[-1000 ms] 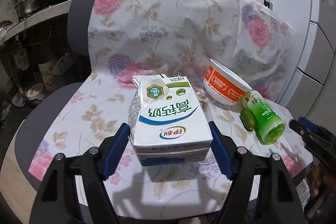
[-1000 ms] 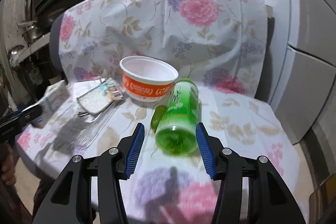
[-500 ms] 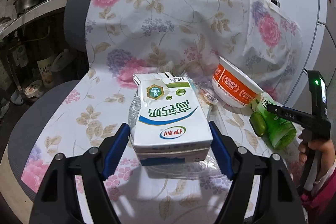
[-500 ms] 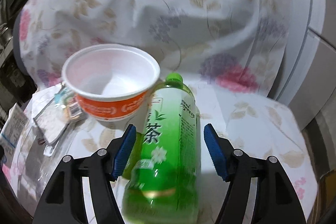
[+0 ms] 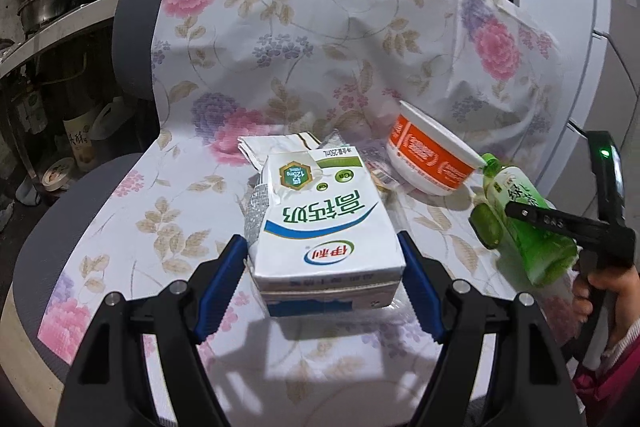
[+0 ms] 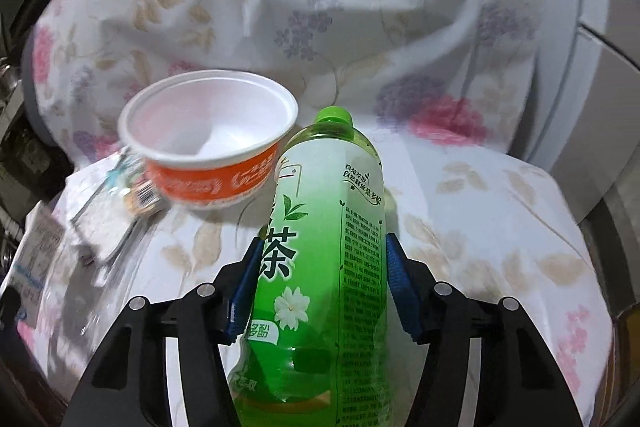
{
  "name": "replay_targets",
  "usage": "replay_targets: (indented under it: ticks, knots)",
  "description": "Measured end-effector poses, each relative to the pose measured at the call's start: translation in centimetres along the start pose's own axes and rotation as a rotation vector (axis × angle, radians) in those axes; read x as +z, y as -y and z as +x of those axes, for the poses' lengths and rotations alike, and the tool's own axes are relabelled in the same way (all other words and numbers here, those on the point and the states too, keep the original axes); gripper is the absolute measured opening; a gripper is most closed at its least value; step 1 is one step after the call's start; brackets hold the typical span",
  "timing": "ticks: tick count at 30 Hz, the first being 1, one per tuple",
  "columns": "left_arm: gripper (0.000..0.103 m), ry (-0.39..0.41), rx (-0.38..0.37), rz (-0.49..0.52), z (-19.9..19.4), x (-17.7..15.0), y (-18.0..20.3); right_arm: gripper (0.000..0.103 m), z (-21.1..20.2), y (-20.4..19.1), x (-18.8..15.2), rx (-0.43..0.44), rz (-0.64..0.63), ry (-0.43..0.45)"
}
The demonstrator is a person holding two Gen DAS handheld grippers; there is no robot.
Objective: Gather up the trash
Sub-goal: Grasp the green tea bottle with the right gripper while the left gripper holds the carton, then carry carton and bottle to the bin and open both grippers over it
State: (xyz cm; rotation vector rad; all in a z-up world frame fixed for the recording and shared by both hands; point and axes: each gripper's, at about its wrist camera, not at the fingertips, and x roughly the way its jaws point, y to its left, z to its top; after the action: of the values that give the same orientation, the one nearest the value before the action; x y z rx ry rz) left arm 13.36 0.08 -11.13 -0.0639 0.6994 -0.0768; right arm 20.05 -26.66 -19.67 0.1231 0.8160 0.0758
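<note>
Right gripper (image 6: 322,291) now pinching green tea bottle (image 6: 324,247), beside it a second ago; left gripper (image 5: 322,283) (unchanged) clamps milk carton (image 5: 324,223). Both ready for binning.

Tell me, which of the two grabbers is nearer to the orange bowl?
Right. The right gripper straddles the green tea bottle lying right beside the orange bowl. The left gripper sits around the milk carton, farther back.
</note>
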Motion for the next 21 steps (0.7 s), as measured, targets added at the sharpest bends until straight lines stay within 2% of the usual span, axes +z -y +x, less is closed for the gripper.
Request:
replay_targets:
  ticks: [3, 8, 15, 21]
  knots:
    - [0.073, -0.003, -0.020, 0.010, -0.7, -0.5, 0.7, 0.060, -1.9, 0.5, -1.8, 0.008, -0.008, 0.004]
    - [0.073, -0.008, -0.042, 0.030, -1.7, -1.4, 2.1, 0.060, -2.4, 2.1, -3.1, 0.053, 0.045, -0.004]
    - [0.073, 0.013, -0.062, 0.067, -3.1, -2.0, 3.7, 0.060, -7.6, 1.7, -3.9, 0.034, 0.000, 0.130]
    - [0.073, 0.036, -0.163, 0.123, -4.3, -2.9, 6.6, 0.060, -13.4, 3.5, -7.0, 0.007, 0.012, 0.228]
